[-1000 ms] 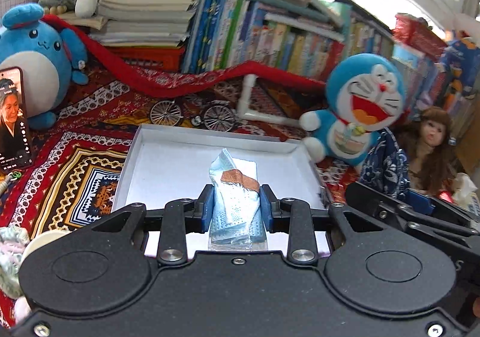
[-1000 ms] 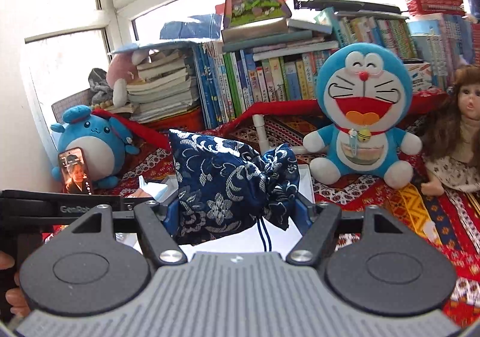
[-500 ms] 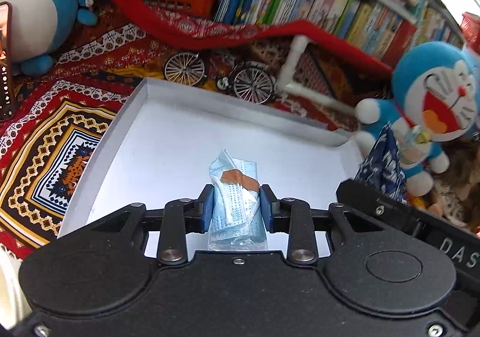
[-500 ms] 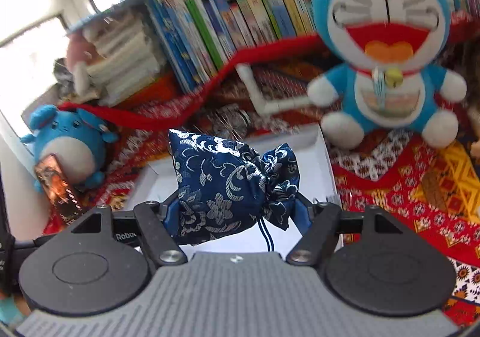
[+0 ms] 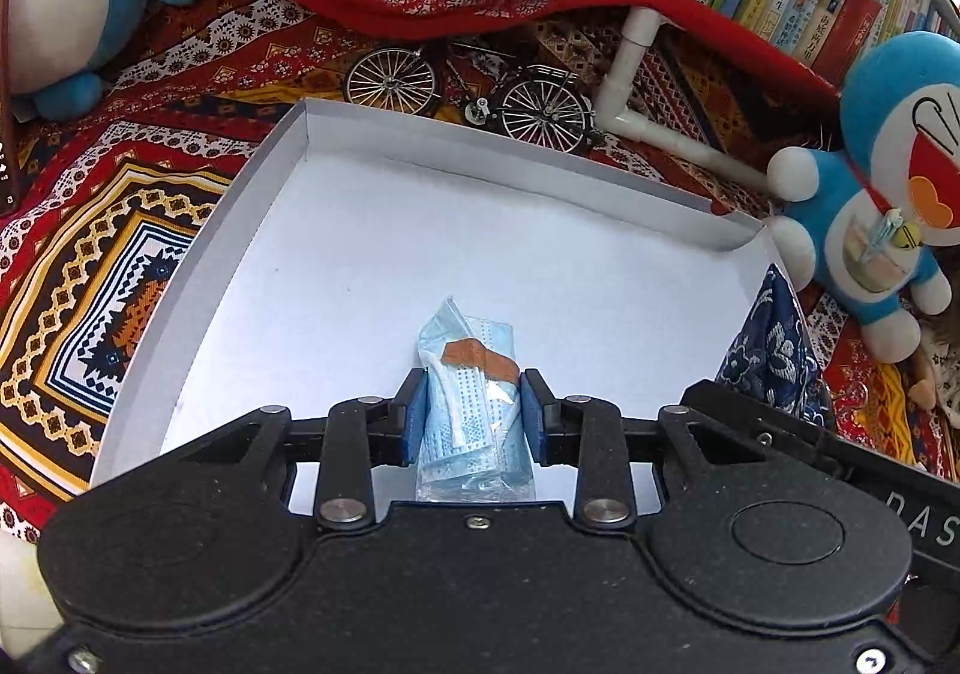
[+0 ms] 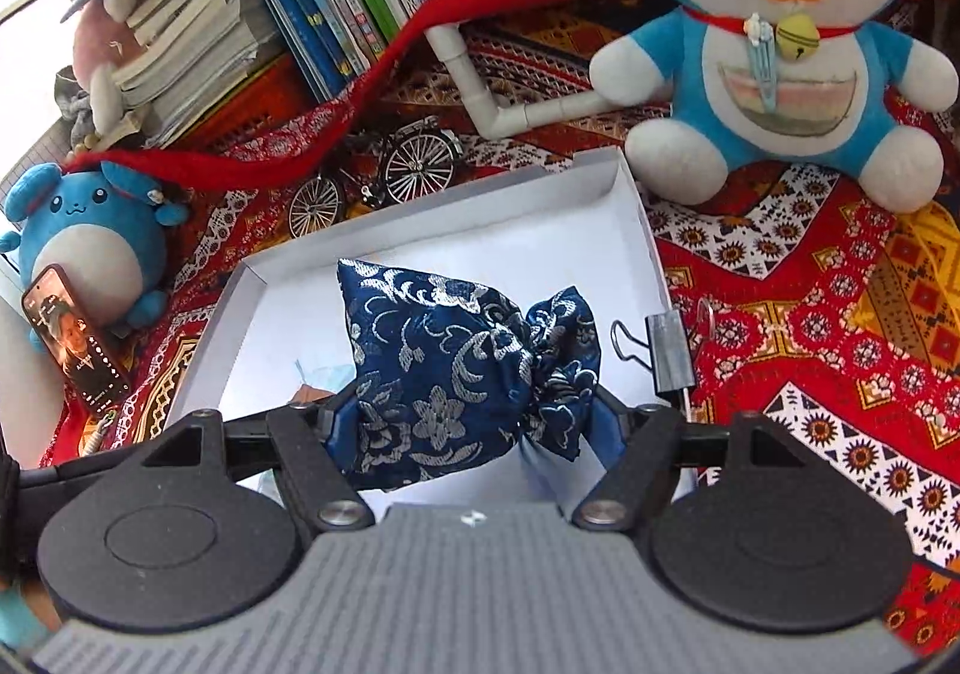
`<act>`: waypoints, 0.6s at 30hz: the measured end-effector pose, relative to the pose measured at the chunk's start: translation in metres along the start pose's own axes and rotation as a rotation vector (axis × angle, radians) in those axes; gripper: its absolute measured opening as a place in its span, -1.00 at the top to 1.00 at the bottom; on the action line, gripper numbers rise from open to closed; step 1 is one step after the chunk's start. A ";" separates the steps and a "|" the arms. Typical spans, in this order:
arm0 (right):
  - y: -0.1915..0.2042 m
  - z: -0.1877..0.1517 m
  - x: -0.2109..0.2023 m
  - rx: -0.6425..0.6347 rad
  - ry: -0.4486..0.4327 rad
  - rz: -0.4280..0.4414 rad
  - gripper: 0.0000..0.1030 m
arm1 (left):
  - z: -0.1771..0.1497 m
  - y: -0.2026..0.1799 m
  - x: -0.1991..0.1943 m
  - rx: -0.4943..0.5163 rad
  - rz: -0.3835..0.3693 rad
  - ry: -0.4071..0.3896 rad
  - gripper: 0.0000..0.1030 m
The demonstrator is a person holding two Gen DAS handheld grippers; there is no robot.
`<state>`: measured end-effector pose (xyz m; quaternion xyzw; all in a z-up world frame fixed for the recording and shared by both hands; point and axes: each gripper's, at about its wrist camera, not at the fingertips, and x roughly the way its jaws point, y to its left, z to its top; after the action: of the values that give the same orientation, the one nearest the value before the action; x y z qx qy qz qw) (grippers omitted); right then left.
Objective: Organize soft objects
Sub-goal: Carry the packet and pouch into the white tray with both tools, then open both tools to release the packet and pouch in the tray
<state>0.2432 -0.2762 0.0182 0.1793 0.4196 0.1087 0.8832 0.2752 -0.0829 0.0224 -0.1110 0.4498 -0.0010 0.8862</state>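
Now the mask packet (image 5: 471, 404) sits clamped in the left gripper (image 5: 474, 416).

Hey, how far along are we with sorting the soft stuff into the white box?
Nothing clearly rests in the white box yet; its floor looks bare. In hand: the left gripper is shut on the packet of blue face masks over the box, and the right gripper carries the navy brocade pouch above it, its fingers just starting to open. Left: set both down and let go.
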 end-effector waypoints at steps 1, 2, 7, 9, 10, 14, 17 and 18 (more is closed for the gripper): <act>0.000 0.000 0.001 0.001 0.003 -0.004 -0.47 | 0.000 0.000 0.000 0.005 0.003 -0.002 0.40; -0.001 -0.001 0.002 0.002 0.006 -0.008 -0.47 | 0.000 0.000 0.000 0.009 0.004 -0.002 0.40; 0.000 -0.001 0.005 0.009 0.022 -0.019 -0.47 | 0.000 -0.001 0.000 0.022 0.006 -0.004 0.36; 0.000 -0.001 0.005 0.005 0.021 -0.024 -0.48 | 0.000 -0.001 0.000 0.023 0.006 -0.006 0.36; 0.000 -0.001 0.006 0.007 0.021 -0.025 -0.48 | 0.000 -0.001 0.000 0.022 0.006 -0.006 0.36; -0.001 -0.001 0.005 0.013 0.022 -0.020 -0.51 | 0.000 0.000 0.000 0.023 0.005 -0.005 0.33; -0.002 -0.001 0.005 0.018 0.024 -0.008 -0.65 | -0.001 0.001 -0.002 0.025 0.003 -0.005 0.28; -0.002 -0.001 0.004 0.021 0.024 -0.002 -0.66 | -0.001 0.002 -0.003 0.023 0.002 -0.004 0.26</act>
<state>0.2448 -0.2763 0.0133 0.1866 0.4315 0.1056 0.8763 0.2729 -0.0808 0.0239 -0.1005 0.4483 -0.0047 0.8882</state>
